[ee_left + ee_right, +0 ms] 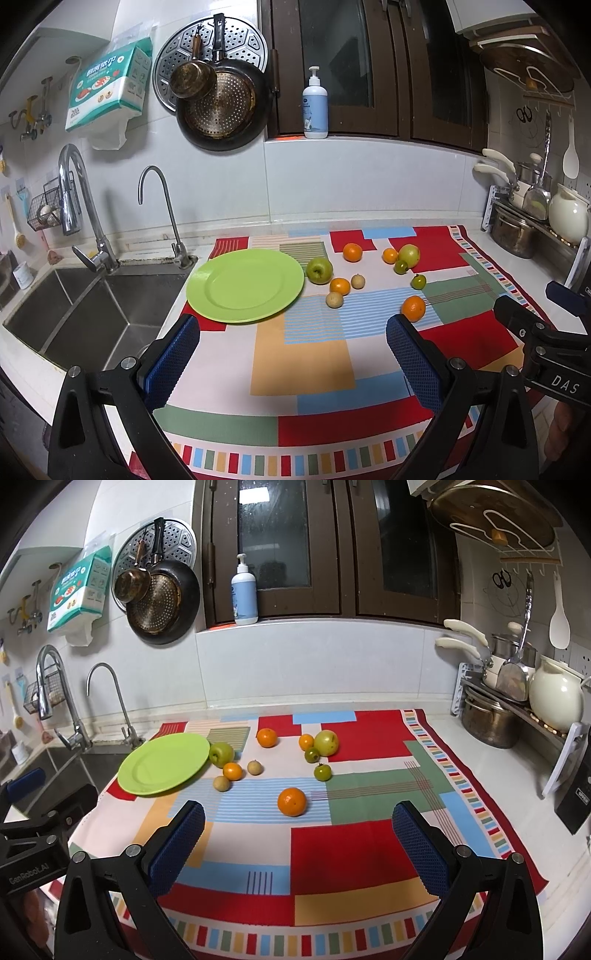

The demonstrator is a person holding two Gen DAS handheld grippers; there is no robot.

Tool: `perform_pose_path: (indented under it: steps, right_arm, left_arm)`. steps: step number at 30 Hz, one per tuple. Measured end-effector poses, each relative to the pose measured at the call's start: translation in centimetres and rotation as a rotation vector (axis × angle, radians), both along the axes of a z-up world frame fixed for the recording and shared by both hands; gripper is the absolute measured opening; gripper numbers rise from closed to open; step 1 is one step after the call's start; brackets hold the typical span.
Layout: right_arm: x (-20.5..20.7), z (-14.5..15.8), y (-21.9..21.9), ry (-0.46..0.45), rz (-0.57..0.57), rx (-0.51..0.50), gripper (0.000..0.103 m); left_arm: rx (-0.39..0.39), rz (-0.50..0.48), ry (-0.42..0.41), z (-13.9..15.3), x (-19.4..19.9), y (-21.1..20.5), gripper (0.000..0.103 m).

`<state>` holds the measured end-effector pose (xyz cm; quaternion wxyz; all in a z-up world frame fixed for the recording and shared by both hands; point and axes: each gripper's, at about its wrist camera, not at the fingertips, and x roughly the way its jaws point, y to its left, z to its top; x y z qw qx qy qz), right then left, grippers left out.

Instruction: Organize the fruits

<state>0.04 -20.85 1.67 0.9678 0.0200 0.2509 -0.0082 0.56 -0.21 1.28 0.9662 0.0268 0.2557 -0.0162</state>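
Left wrist view: the left tool [293, 363] hovered above the patchwork-patterned cloth [303, 369] on the bench with its blue-padded fingers [171, 363] wide apart and nothing between them. The round lime-green plate [214, 306] lay bare beside the steel sink [92, 314], and a green apple [319, 270] sat just beside its rim. Scattered on the cloth were small orange mandarins [340, 286], two tan round fruits [334, 300], small green fruits [418, 281], a yellow-green apple [409, 255] and a larger orange [413, 308]. Right wrist view: the right tool [299, 843] was likewise spread apart and empty, with the larger orange [291, 801] nearest ahead of it and the other fruit between it and the plate [147, 775]. Handling, as judged: the fruits appeared light, firm and smooth, and being round they would probably roll if nudged; each seemed best taken across its widest part with the pads squarely opposed. The small tan and green ones would likely need the closest centring, and the softer-skinned mandarins only light pressure.
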Motion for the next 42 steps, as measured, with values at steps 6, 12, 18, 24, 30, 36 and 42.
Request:
perform_pose_path:
  steps: [6, 12, 18, 24, 30, 36, 42]
  right_arm:
    - [0.1, 0.0, 0.1, 0.001, -0.002, 0.0, 0.102]
    - [1.0, 0.0, 0.4, 0.009, -0.004, -0.005, 0.102]
    - [1.6, -0.6, 0.5, 0.014, -0.009, -0.005, 0.102]
    - [2.8, -1.1, 0.6, 0.023, -0.013, -0.004, 0.102]
    - [4.2, -1.7, 0.8, 0.035, -0.024, -0.005, 0.102]
    - [6.2, -2.8, 0.5, 0.064, -0.05, 0.013, 0.102]
    - [8.4, -4.1, 0.4, 0.099, -0.068, 0.03, 0.102]
  left_arm:
    - [-0.002, -0.002, 0.001, 0.0, 0.0, 0.0, 0.103]
    - [-0.001, -0.007, 0.007, 0.0, 0.6, 0.1, 0.103]
    - [-0.001, -0.019, 0.016, -0.4, 1.9, 0.3, 0.103]
    - [0.003, -0.046, 0.023, -0.9, 3.3, 0.3, 0.103]
    - [0.015, -0.096, 0.034, -1.4, 5.5, -0.1, 0.101]
    - [0.034, -0.154, 0.052, -2.0, 7.9, -0.7, 0.098]
    - [0.052, -0.197, 0.083, -3.2, 10.6, -1.3, 0.095]
